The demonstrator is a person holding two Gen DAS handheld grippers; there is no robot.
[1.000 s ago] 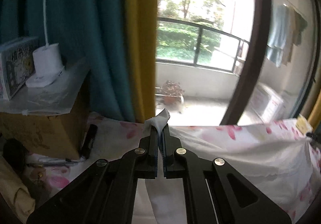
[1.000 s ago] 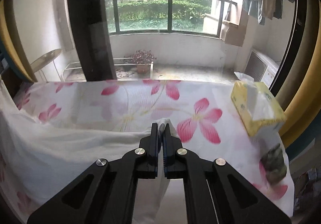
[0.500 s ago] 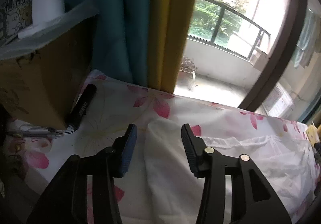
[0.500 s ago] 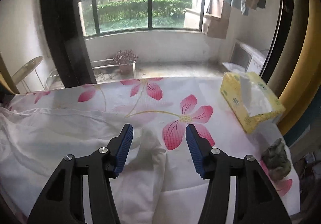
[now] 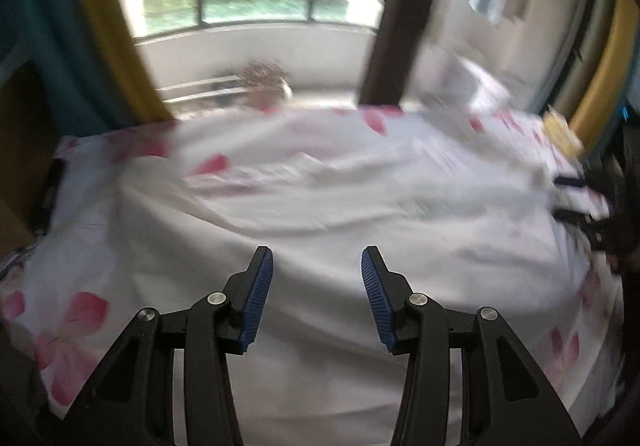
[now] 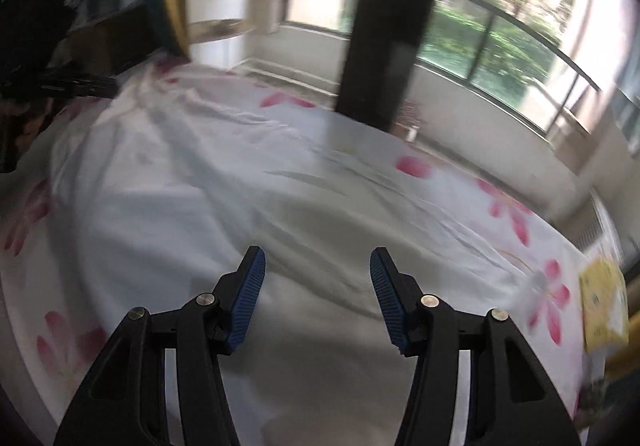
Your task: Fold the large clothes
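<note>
A large white garment (image 5: 360, 198) lies spread and wrinkled over a table covered with a pink-flowered cloth (image 5: 72, 310). In the left wrist view my left gripper (image 5: 317, 258) hovers above the near part of the garment, its blue pads apart and nothing between them. The right wrist view shows the same white garment (image 6: 192, 206) running away to the left. Above its near edge my right gripper (image 6: 317, 258) is open and holds nothing. Both views are blurred by motion.
A yellow tissue box (image 6: 604, 310) sits at the table's right end. A dark window post (image 6: 384, 18) and the balcony rail stand behind the table. Teal and yellow curtains (image 5: 80, 30) hang at the left, beside a brown box (image 5: 20, 150).
Both grippers were shut on corners of the white garment, then opened and let it drop flat. Both have since swung back over the near part of the garment.
</note>
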